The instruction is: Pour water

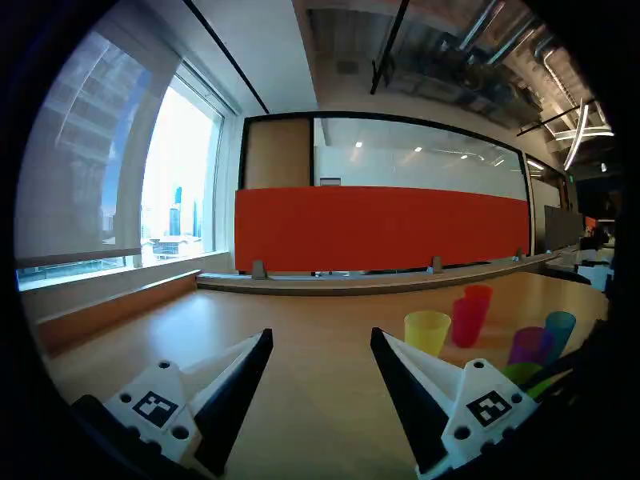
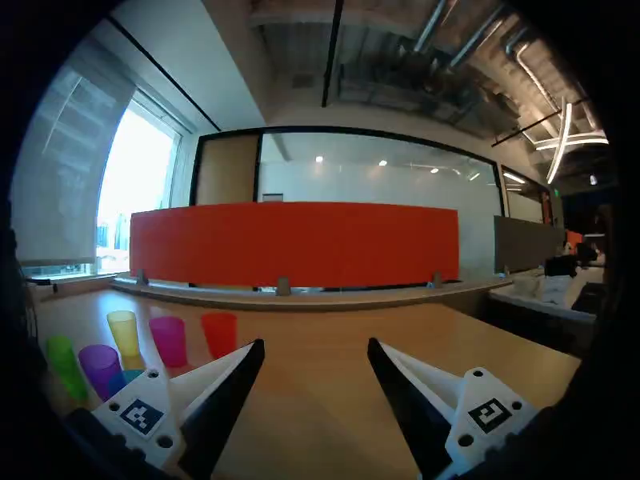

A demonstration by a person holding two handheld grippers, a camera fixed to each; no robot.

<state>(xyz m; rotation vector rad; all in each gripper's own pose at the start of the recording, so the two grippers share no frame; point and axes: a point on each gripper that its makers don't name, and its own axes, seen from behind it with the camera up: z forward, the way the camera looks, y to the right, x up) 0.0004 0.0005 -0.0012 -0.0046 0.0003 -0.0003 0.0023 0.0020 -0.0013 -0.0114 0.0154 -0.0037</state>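
Left gripper: fingers spread wide, nothing between them, over bare wooden counter. Right gripper: same, wide apart and empty. In the right gripper view the cups stand upright in a loose group by the counter's left edge, beside and past the left finger, touching neither finger. Green cup and purple cup are nearest, then yellow cup, pink cup and red cup in a row behind. In the left gripper view the same group sits past the right finger, teal cup included. Can't tell if any holds water. Orange divider runs along the counter's far edge. Window lies beyond.
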